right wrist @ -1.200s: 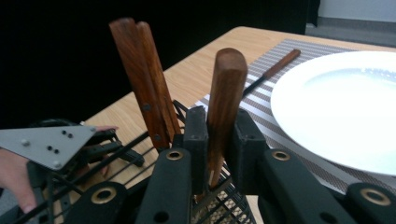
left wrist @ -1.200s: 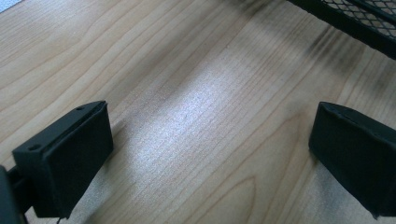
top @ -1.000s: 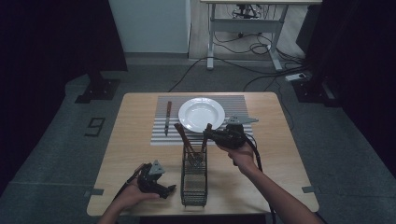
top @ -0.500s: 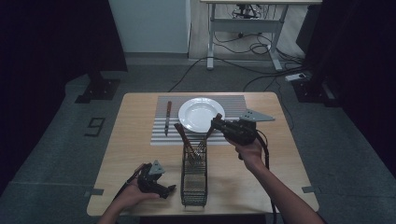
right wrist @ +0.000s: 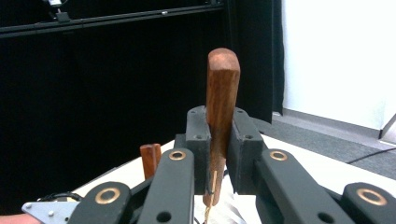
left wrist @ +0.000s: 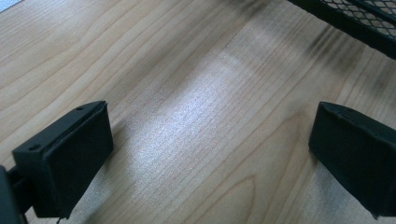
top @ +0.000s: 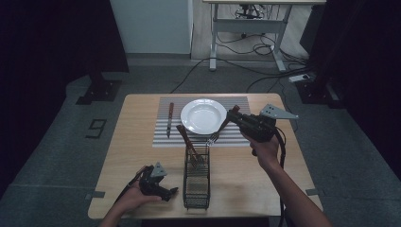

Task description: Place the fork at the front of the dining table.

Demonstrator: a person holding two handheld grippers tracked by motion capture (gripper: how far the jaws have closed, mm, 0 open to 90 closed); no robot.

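Observation:
My right gripper (top: 233, 115) is shut on the wooden handle of a fork (top: 220, 129). The fork hangs tilted, its tines low over the striped placemat (top: 163, 138) just right of the white plate (top: 203, 116). In the right gripper view the handle (right wrist: 222, 88) stands upright between the shut jaws. A black wire caddy (top: 196, 177) stands near the table's front with another wooden-handled utensil (top: 186, 137) leaning in it. My left gripper (top: 166, 191) rests low on the wood left of the caddy, open and empty (left wrist: 210, 154).
A knife (top: 169, 118) lies on the placemat left of the plate. The caddy's mesh corner (left wrist: 369, 18) sits close beyond my left jaws. Bare wood lies on the table's left and right sides. Desk legs and cables stand on the floor behind the table.
My right gripper has risen from over the caddy and moved back and to the right, carrying the fork beside the plate. The left gripper has stayed put.

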